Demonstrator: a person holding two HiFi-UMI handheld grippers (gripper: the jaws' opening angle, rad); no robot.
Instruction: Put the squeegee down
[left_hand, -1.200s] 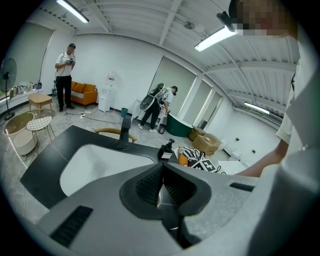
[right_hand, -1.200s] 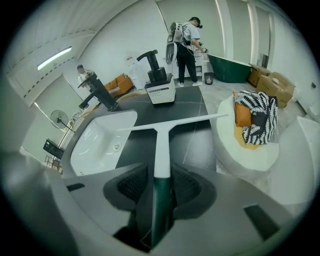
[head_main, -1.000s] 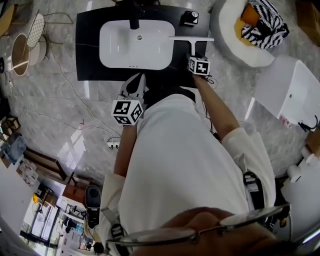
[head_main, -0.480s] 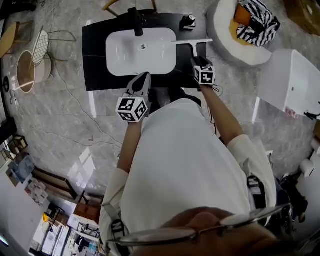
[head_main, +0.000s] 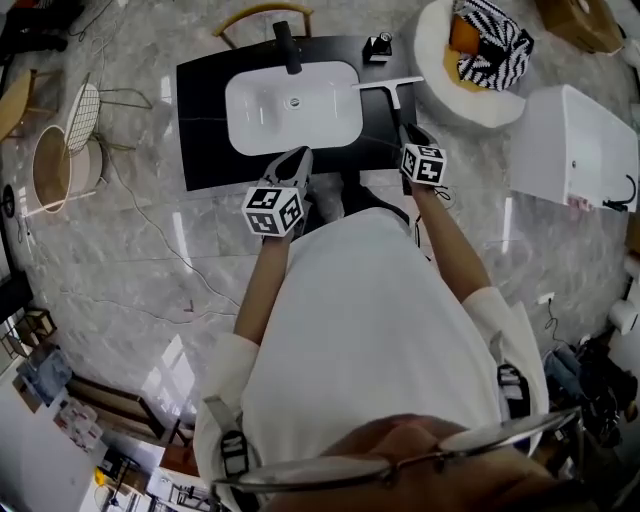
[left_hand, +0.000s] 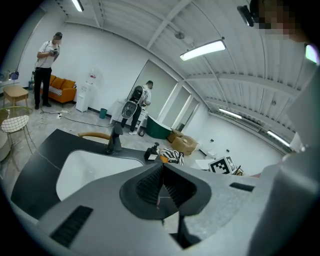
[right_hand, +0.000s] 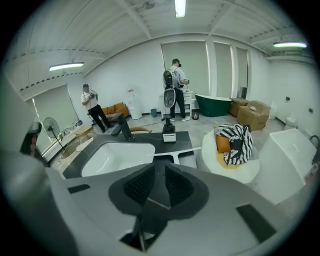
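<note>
Fingers of the right gripper are closing, with a narrow gap between the ribbed pads and nothing in it. The squeegee is out of their hold. It lies flat on the black counter, its pale blade across and its handle pointing back toward the person. In the head view it sits apart from the right gripper, at about eleven o'clock of it.

Fingers of the left gripper are pressed together tip to tip and hold nothing. This gripper hangs over the counter's near edge, at about six o'clock of the white basin.

The basin is set into the counter at nine o'clock of the squeegee, just beside the blade's left end. A dark tap stands at the basin's twelve o'clock. A small dispenser stands on the counter at twelve o'clock of the squeegee, near it but not touching. At two o'clock of the right gripper, off the counter, a round white cushion carries a black-and-white striped cloth.
</note>
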